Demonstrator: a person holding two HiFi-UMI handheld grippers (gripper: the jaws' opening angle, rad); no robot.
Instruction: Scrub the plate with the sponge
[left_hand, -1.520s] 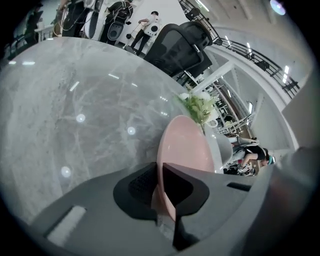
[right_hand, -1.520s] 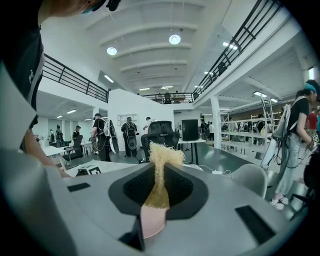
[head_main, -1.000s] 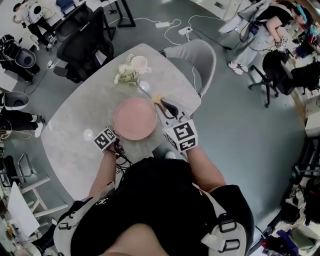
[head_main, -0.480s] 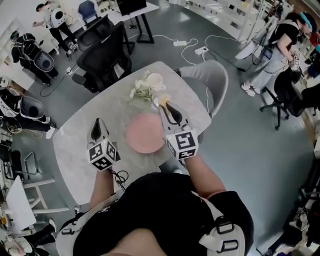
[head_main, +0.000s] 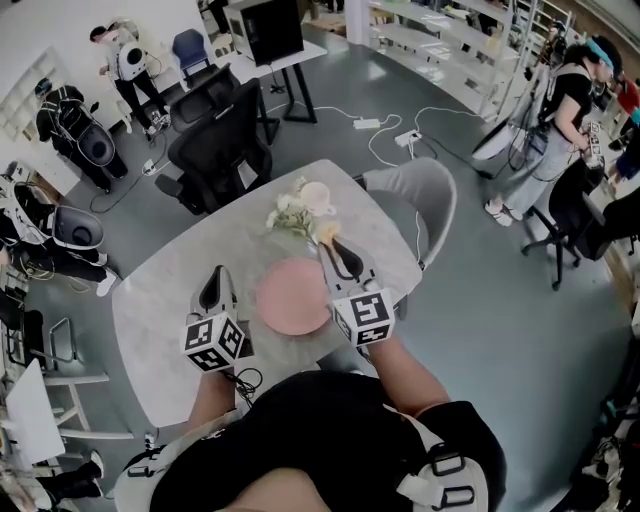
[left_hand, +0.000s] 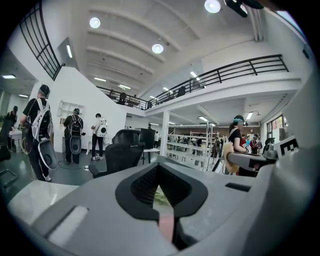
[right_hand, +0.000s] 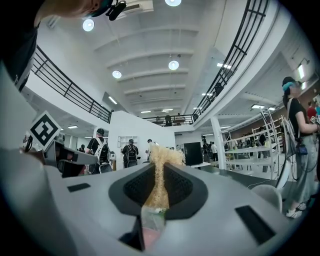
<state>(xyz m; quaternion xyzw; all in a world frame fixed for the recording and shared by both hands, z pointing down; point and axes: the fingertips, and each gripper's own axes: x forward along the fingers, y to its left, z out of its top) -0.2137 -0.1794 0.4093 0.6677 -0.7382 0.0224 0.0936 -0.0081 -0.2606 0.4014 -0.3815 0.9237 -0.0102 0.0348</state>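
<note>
The pink plate (head_main: 292, 297) lies flat on the pale table (head_main: 170, 300), between my two grippers. My right gripper (head_main: 335, 246) is raised over the plate's far right rim and is shut on the yellow fibrous sponge (head_main: 326, 235). The sponge (right_hand: 161, 160) sticks out past the jaw tips of that right gripper (right_hand: 159, 175) in the right gripper view. My left gripper (head_main: 213, 273) is held up to the left of the plate, apart from it. Nothing sits between the closed jaws of the left gripper (left_hand: 160, 176). A sliver of the plate (left_hand: 166, 225) shows below them.
A white cup (head_main: 316, 197) and a small bunch of white flowers (head_main: 289, 216) sit just beyond the plate. A grey chair (head_main: 425, 205) stands at the table's far right and a black office chair (head_main: 220, 140) at its far left. Several people stand around the hall.
My left gripper came away from the plate's near left edge and lifted to the left. The right gripper with the sponge rose off the plate. The head view pulled back.
</note>
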